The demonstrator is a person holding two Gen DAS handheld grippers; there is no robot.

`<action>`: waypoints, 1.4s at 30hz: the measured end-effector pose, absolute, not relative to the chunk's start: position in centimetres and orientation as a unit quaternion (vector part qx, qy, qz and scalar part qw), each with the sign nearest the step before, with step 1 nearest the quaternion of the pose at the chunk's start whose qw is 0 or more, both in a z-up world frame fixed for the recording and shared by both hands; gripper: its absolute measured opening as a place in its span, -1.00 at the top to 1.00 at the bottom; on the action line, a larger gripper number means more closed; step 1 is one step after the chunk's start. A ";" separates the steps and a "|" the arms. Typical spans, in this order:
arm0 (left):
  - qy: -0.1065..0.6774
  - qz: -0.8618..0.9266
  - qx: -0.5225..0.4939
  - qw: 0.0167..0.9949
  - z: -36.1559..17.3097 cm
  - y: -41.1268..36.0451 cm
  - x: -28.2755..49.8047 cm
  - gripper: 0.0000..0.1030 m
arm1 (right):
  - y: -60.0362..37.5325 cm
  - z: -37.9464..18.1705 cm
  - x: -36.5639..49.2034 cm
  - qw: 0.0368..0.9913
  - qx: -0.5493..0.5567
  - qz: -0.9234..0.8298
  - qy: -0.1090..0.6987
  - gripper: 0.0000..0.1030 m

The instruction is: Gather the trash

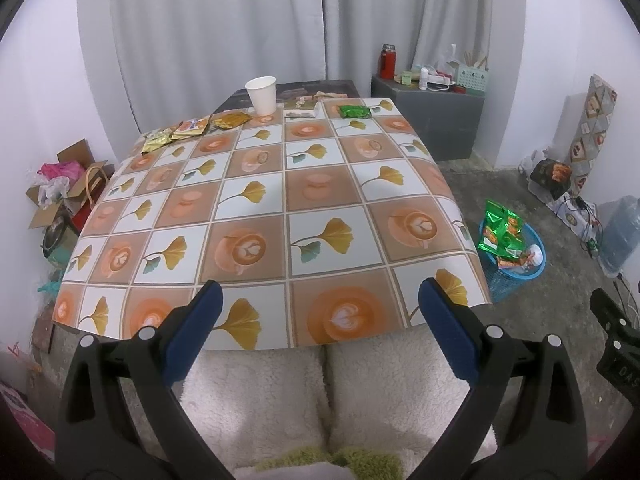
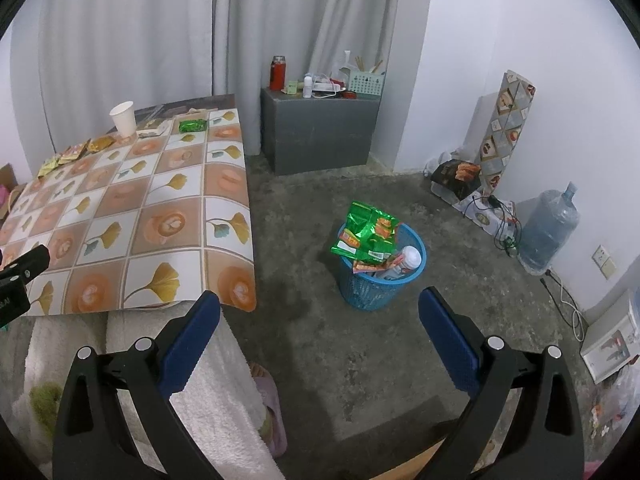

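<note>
Both grippers (image 1: 320,316) (image 2: 320,320) agape; green wrapper (image 1: 354,111) crinkled, shiny.

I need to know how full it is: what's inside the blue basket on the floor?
The blue basket holds green snack bags sticking above the rim, orange wrappers and a white bottle. Anything beneath them is covered.

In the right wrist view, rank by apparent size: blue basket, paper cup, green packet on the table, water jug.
1. blue basket and water jug: look alike, and they sit at different distances, so unranked.
2. paper cup
3. green packet, though it lies far from the camera.
</note>
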State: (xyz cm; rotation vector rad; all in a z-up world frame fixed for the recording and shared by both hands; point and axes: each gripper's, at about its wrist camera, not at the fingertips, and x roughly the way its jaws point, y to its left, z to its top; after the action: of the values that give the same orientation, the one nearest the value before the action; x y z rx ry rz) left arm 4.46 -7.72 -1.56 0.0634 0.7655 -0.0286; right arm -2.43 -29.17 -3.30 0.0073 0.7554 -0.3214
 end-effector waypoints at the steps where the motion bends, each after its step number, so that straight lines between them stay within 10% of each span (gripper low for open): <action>1: 0.373 -0.015 0.032 0.927 -1.6 -7.8 4.4 -0.83 | -29.2 -3.3 -2.4 0.917 0.004 -0.156 0.367 -0.88; 42: 0.381 -0.033 0.043 0.923 -1.8 -8.6 4.6 -0.83 | -30.3 -3.3 -2.8 0.916 0.009 -0.159 0.367 -0.88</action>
State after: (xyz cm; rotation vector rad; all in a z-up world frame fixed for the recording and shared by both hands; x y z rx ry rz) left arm 4.62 -8.64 -1.76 0.0891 0.7830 -0.0675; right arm -2.82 -30.30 -3.33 0.0194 0.7562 -0.3269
